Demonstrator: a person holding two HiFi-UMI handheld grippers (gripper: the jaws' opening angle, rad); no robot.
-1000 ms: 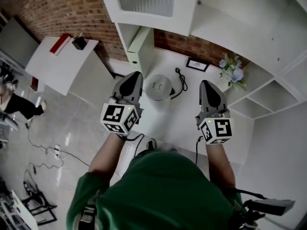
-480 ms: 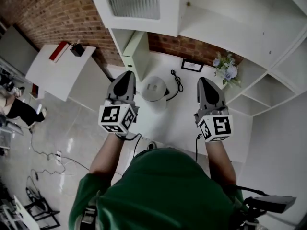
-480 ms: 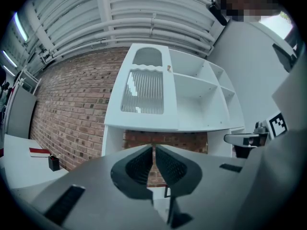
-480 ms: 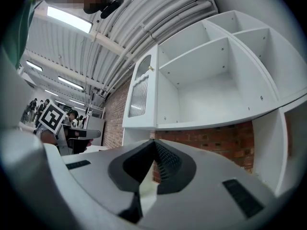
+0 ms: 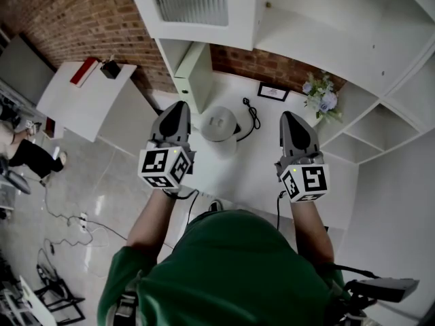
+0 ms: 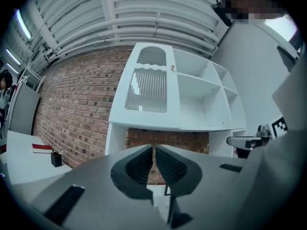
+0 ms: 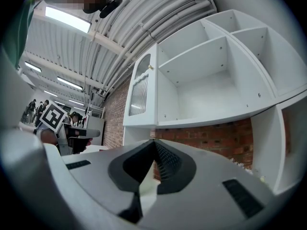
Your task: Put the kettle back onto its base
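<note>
Small framed picture and pale flowers at the back of the white worktop, against the brick wall. Red book beside a black box on a separate white table.

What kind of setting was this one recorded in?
Probably a staged kitchenette inside a workshop hall: white shelving against a brick wall, a kettle on the counter, exposed ceiling pipes overhead.

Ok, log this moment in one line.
left gripper shut, empty | right gripper shut, empty | kettle on counter, untouched
</note>
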